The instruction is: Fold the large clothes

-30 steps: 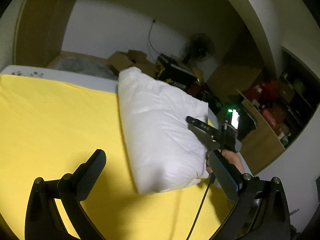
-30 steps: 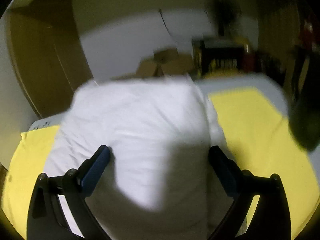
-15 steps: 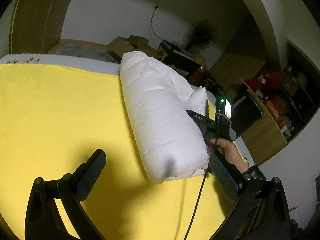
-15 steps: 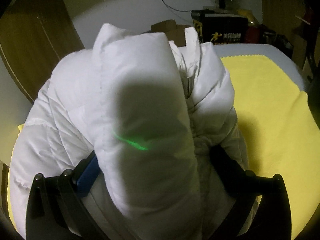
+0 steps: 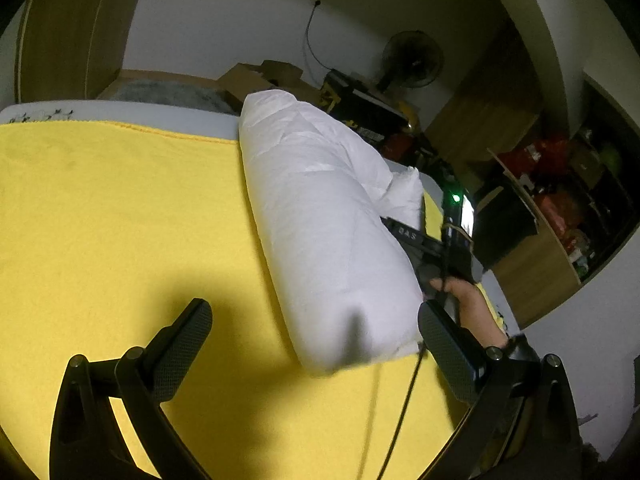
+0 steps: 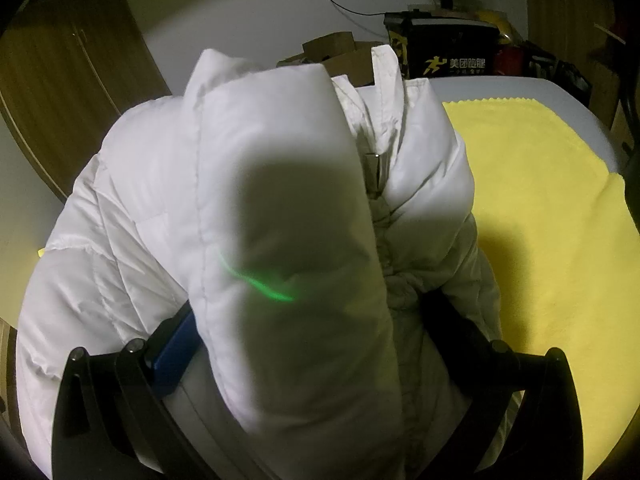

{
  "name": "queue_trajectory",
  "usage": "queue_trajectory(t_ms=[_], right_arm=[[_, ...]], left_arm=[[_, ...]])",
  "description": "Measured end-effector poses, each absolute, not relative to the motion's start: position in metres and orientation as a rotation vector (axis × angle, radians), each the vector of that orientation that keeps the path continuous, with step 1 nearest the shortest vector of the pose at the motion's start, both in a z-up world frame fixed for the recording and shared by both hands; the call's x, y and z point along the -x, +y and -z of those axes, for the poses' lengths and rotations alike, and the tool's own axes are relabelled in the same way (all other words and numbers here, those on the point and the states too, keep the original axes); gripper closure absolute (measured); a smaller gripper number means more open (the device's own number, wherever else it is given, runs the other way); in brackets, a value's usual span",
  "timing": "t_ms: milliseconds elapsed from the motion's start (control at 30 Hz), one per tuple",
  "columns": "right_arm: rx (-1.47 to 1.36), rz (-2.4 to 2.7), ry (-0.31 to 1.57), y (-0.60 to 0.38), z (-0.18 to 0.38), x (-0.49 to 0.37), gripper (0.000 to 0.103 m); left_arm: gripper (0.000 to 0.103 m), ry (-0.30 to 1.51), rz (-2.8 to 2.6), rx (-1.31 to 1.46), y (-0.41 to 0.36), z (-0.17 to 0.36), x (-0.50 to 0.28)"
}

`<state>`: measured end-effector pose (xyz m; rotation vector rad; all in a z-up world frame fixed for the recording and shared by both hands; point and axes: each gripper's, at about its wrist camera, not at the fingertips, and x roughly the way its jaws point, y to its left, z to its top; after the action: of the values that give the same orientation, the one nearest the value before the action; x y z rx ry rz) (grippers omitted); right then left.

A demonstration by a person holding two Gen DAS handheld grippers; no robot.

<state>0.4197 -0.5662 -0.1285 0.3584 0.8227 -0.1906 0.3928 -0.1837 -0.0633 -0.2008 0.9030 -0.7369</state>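
A white puffer jacket (image 5: 328, 216) lies on a yellow cloth (image 5: 120, 220), folded lengthways into a long thick bundle. My left gripper (image 5: 314, 312) hovers open at the bundle's near end, with nothing between its fingers. In the left wrist view a hand (image 5: 472, 304) holds my right gripper against the jacket's right side, and one of its fingers (image 5: 404, 234) rests on the fabric. In the right wrist view the jacket (image 6: 280, 160) fills the frame with a folded panel on top and the zip (image 6: 376, 176) beside it. The right gripper (image 6: 310, 308) stands open, with the bundle bulging between its fingers.
The yellow cloth (image 6: 540, 200) covers a grey bed (image 5: 120, 110). Cardboard boxes (image 5: 256, 74), a black printed box (image 6: 444, 56) and a fan (image 5: 412, 60) stand beyond the far edge. Cluttered wooden shelves (image 5: 552, 216) are at the right, a wooden wardrobe (image 5: 68, 28) at the left.
The jacket's side has been folded over onto itself, so the bundle is narrower and taller. The right gripper has come in close under the fold. The left gripper has drawn nearer.
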Motion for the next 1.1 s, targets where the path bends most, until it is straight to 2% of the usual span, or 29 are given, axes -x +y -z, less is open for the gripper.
queue_trajectory(t_ms=[267, 367, 467, 633, 867, 1100], right_arm=[[-0.368, 0.189, 0.803, -0.565, 0.136, -0.418, 0.0], [-0.372, 0.186, 0.797, -0.563, 0.139, -0.414, 0.0], [-0.379, 0.18, 0.79, -0.564, 0.14, -0.412, 0.0], [-0.396, 0.174, 0.779, -0.567, 0.14, -0.411, 0.0], [-0.379, 0.187, 0.778, -0.563, 0.141, -0.414, 0.0], [-0.368, 0.194, 0.778, -0.556, 0.141, -0.412, 0.0]], left_arm=[[0.0, 0.75, 0.615, 0.031, -0.279, 0.017, -0.492], [0.0, 0.746, 0.505, -0.097, -0.321, 0.039, -0.526], [0.0, 0.875, 0.474, -0.146, -0.34, 0.082, -0.548], [0.0, 1.0, 0.534, -0.061, -0.338, 0.129, -0.568], [0.0, 0.836, 0.446, -0.172, -0.354, 0.139, -0.543], [0.0, 0.843, 0.478, -0.118, -0.349, 0.157, -0.548]])
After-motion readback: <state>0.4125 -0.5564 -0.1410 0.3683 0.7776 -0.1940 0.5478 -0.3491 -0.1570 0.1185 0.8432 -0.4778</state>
